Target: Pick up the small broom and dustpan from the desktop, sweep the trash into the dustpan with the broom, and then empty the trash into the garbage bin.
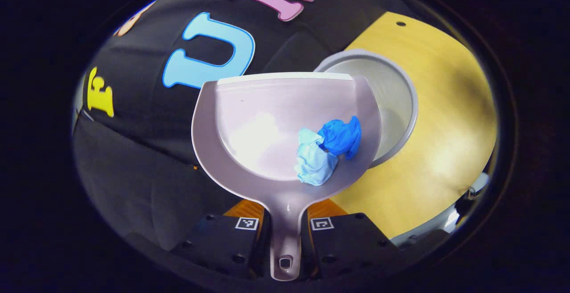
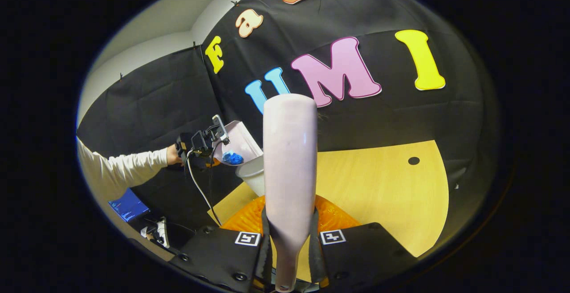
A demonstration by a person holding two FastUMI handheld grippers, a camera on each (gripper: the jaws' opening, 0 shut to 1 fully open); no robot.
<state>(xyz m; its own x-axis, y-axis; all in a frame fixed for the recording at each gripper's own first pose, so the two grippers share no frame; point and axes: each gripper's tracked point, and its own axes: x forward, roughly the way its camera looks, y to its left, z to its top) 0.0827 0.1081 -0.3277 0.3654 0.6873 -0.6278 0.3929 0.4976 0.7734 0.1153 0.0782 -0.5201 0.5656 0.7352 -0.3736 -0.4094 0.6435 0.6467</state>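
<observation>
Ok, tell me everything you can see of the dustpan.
The dustpan is pale lilac, glossy plastic as it looks, with a rounded pan, raised rim and short handle with a hanging hole. The left gripper clamps the handle. It is held above the bin, carrying two crumpled blue wads.

One dustpan (image 1: 267, 119), held up over the table (image 1: 445, 119). In it, two crumpled scraps: one pale blue wad (image 1: 314, 161) and one darker blue wad (image 1: 342, 136), touching each other. One grey bin (image 1: 396, 101) just behind the dustpan. One broom (image 2: 289, 168). Two grippers, one (image 1: 285, 235) on the dustpan's handle, one (image 2: 289, 244) on the broom.
</observation>
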